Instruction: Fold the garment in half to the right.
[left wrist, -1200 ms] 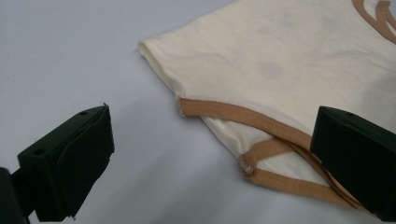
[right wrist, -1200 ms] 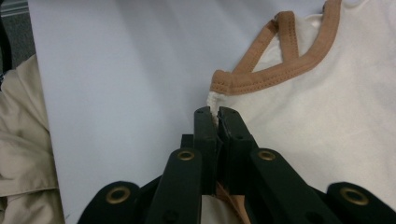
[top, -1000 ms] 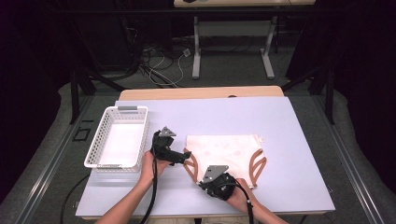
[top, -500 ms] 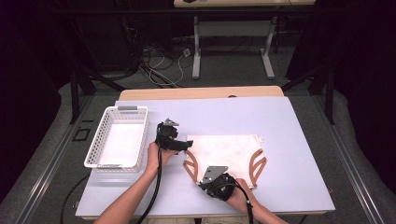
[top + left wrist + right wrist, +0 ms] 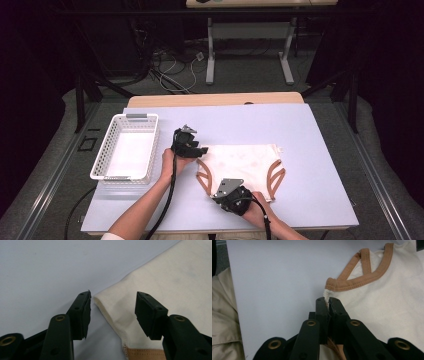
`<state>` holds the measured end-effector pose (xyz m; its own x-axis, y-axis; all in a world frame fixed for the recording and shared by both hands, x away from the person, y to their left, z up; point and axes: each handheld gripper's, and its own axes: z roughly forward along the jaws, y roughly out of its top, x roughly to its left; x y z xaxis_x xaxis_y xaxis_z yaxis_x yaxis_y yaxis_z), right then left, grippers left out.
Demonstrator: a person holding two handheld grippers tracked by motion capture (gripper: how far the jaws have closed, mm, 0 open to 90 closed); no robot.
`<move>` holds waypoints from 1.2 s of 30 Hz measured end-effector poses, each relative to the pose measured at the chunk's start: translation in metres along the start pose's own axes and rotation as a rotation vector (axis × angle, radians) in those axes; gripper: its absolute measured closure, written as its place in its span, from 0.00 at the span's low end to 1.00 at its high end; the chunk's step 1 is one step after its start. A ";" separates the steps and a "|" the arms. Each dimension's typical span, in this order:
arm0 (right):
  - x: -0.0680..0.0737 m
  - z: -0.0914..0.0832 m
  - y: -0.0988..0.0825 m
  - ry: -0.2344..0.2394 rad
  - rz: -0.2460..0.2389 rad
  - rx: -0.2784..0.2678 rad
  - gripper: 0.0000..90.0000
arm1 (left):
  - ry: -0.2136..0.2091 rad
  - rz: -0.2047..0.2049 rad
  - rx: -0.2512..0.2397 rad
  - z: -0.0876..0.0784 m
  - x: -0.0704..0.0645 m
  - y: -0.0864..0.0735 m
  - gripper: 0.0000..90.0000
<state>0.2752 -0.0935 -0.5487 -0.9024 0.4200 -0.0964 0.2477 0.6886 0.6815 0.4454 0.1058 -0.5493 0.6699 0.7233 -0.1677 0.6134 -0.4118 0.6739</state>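
A pair of cream underpants (image 5: 242,162) with brown edging is laid flat on the pale table (image 5: 320,165), between the two grippers. The right gripper (image 5: 328,302) is kept closed on the near edge of the garment, where the brown trim (image 5: 359,282) of the leg opening ends; a thin fold of cloth is pinched between its jaws, probably so that this side is anchored and does not slide while the other side is taken. The left gripper (image 5: 112,312) is placed at the far left corner of the underpants, with that corner lying between its jaws. The jaws have just been closing and are now about half open; in the left gripper view the pads (image 5: 147,312) are not yet pressed on the cloth, and one jaw is seen on the bare table just beside the waistband edge, the other over the fabric. It is judged that the corner is about to be gripped, so that the garment can be folded or lifted with two holds. A white basket (image 5: 129,150) is standing to the left of the left gripper, apart from the underpants, and is possibly meant to receive them afterwards.
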 end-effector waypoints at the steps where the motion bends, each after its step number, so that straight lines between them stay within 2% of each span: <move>1: 0.000 0.000 0.000 0.001 -0.005 0.000 0.96 | -0.002 -0.009 -0.002 0.001 0.000 0.000 0.56; 8: 0.000 0.000 0.000 -0.008 -0.009 -0.006 0.96 | -0.010 0.004 0.014 0.005 0.002 0.000 0.64; 9: 0.000 0.000 0.000 -0.008 -0.009 -0.006 0.96 | -0.018 0.018 0.022 0.006 0.002 0.001 0.69; 12: 0.001 0.000 0.000 -0.009 -0.009 -0.005 0.96 | -0.024 0.034 0.037 0.007 0.002 0.001 0.76; 16: 0.001 0.000 0.001 -0.012 -0.017 -0.008 0.96 | -0.029 0.022 0.027 0.007 0.003 0.000 0.85; 22: 0.002 0.000 0.000 -0.016 -0.016 -0.007 0.96 | -0.033 0.038 0.036 0.007 0.005 -0.001 0.91; 24: 0.002 -0.001 0.001 -0.017 -0.017 -0.015 0.96 | -0.036 0.032 0.030 0.007 0.006 -0.001 0.93; 28: 0.002 -0.001 0.001 -0.017 -0.017 -0.015 0.96 | -0.027 0.028 0.018 0.006 0.008 0.000 0.85; 29: 0.002 -0.001 0.001 -0.016 -0.018 -0.015 0.96 | -0.030 0.013 0.014 0.006 0.008 0.000 0.80; 30: 0.002 -0.001 0.001 -0.017 -0.018 -0.014 0.96 | -0.026 0.012 0.015 0.007 0.010 0.002 0.70; 32: 0.002 -0.001 0.001 -0.016 -0.020 -0.011 0.96 | -0.035 0.005 0.024 0.008 0.010 0.002 0.68; 33: 0.002 -0.001 0.001 -0.016 -0.020 -0.013 0.96 | -0.039 0.017 0.029 0.008 0.011 0.002 0.68; 35: 0.002 -0.001 0.001 -0.017 -0.019 -0.015 0.96 | -0.049 0.010 0.022 0.009 0.011 0.002 0.71; 36: 0.001 -0.001 0.001 -0.016 -0.018 -0.015 0.96 | -0.056 0.025 0.028 0.009 0.011 0.002 0.77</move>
<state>0.2737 -0.0930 -0.5478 -0.9008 0.4173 -0.1202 0.2262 0.6871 0.6904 0.4580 0.1077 -0.5565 0.7072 0.6804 -0.1919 0.6069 -0.4452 0.6584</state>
